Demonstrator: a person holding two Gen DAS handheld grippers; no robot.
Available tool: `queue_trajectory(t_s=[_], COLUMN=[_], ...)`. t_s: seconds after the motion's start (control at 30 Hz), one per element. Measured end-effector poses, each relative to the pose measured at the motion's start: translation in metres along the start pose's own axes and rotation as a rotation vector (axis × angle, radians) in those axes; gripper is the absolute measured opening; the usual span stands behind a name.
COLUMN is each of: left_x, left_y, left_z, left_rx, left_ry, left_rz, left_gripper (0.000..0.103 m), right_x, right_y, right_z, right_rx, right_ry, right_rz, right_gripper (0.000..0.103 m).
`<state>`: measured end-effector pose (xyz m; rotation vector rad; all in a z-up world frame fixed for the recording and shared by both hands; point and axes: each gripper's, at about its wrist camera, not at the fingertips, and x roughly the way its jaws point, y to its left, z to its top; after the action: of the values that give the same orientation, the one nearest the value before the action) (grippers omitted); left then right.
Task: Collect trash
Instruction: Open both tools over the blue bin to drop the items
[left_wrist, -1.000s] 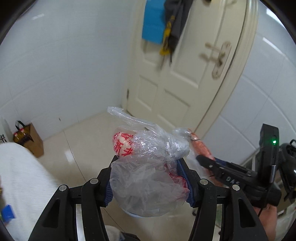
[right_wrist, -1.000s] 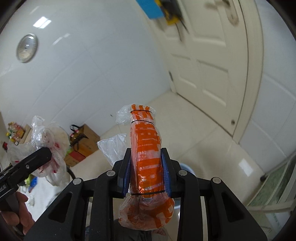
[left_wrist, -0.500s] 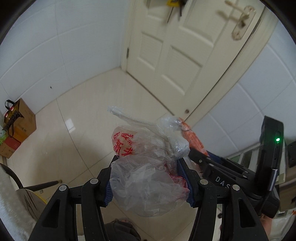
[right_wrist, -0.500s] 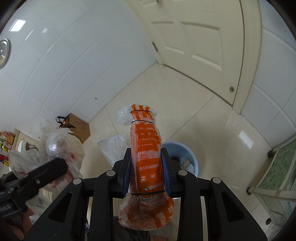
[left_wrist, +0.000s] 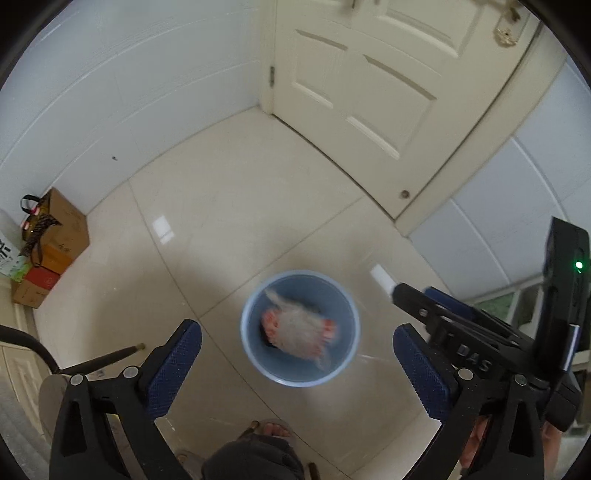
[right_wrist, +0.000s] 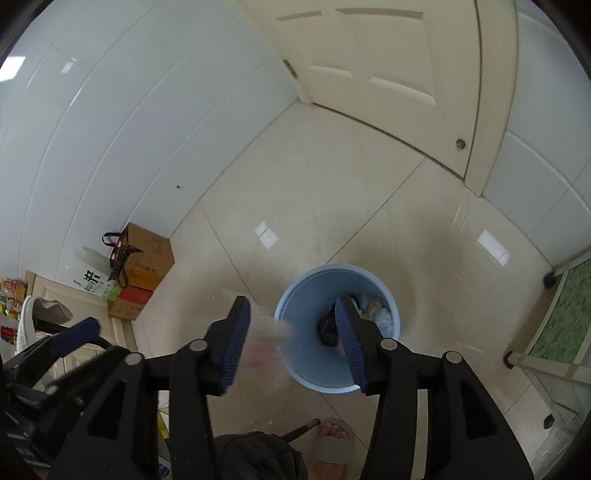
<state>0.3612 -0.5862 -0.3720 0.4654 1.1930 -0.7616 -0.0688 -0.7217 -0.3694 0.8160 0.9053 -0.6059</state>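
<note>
A round blue trash bin (left_wrist: 347, 365) stands on the tiled floor below both grippers; it also shows in the right wrist view (right_wrist: 306, 365). A blurred clear plastic bag with red print (left_wrist: 299, 330) is over the bin's opening, apart from my fingers. My left gripper (left_wrist: 297, 350) is open and empty above the bin. My right gripper (right_wrist: 291, 332) is open; a blurred pale bag (right_wrist: 267, 350) is just by its left finger, in mid-air. Dark and light trash (right_wrist: 373, 314) lies inside the bin.
A cream door (left_wrist: 369, 85) is ahead. Cardboard boxes and a paper bag (left_wrist: 48, 240) stand by the left wall. A chair leg (left_wrist: 99, 360) is at the lower left. The person's sandalled foot (right_wrist: 332, 443) is beside the bin. A green-topped stand (right_wrist: 554, 332) is at right.
Both grippers have tilted down toward the bin and opened. The clear bag has left the left gripper and the orange bag has left the right gripper; both are falling.
</note>
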Motion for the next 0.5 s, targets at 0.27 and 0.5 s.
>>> queue_trajectory(t_s=[0.27, 0.5], left_x=[-0.023, -0.080], left_y=[-0.002, 0.018], left_z=[-0.007, -0.050], left_rx=[-0.015, -0.029], left_ry=[-0.037, -0.122], left_rz=[0.006, -0.009], left_gripper=[0.102, 0.102], right_x=[-0.023, -0.053], right_y=[0.003, 0.022], right_z=[-0.006, -0.009], right_rx=[0.008, -0.026], right_ry=[-0.034, -0.075], right_rz=[-0.047, -0.044], right_gripper=[0.103, 0.103])
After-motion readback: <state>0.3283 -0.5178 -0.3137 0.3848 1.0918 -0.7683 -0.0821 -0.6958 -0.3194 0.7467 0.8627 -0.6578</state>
